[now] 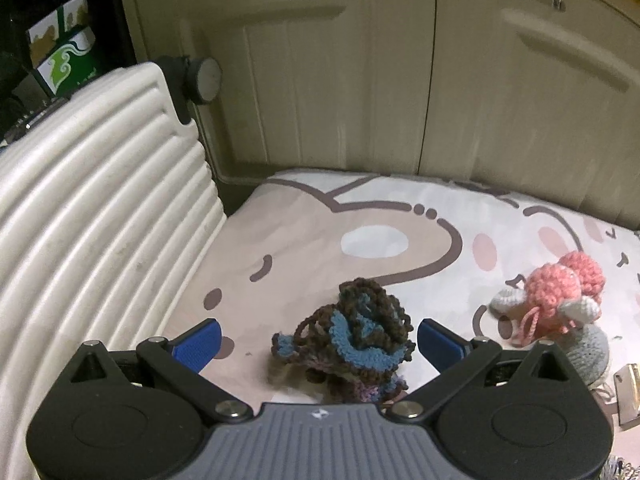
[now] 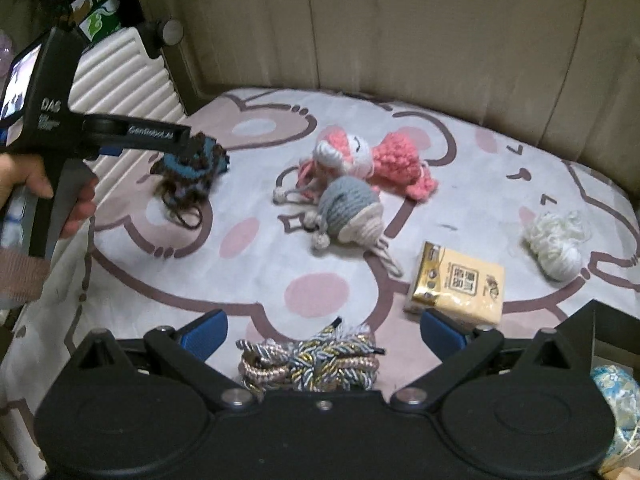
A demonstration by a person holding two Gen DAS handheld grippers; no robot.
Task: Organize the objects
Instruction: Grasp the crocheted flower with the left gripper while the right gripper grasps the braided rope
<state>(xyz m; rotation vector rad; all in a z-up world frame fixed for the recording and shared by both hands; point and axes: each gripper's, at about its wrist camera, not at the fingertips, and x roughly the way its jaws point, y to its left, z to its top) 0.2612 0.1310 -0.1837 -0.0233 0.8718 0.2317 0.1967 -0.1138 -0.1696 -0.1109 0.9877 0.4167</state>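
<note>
A brown-and-blue crochet piece point(image 1: 352, 336) lies on the patterned cloth point(image 1: 304, 232) between the fingers of my open left gripper point(image 1: 318, 338); it does not look clamped. The right wrist view shows that piece point(image 2: 192, 168) under the left gripper's tip. My right gripper point(image 2: 324, 330) is open over a bundle of twisted cords point(image 2: 312, 364) near the front edge. A pink-and-white crochet doll point(image 2: 368, 156), a grey-and-cream crochet hat point(image 2: 352, 212), a white yarn clump point(image 2: 556, 240) and a yellow tissue pack point(image 2: 456, 284) lie on the cloth.
A ribbed white suitcase point(image 1: 92, 208) stands along the left. Cream cabinet doors point(image 1: 400, 72) close the back. A blue patterned object point(image 2: 616, 396) sits at the right edge. The pink doll point(image 1: 556, 292) lies right of the left gripper.
</note>
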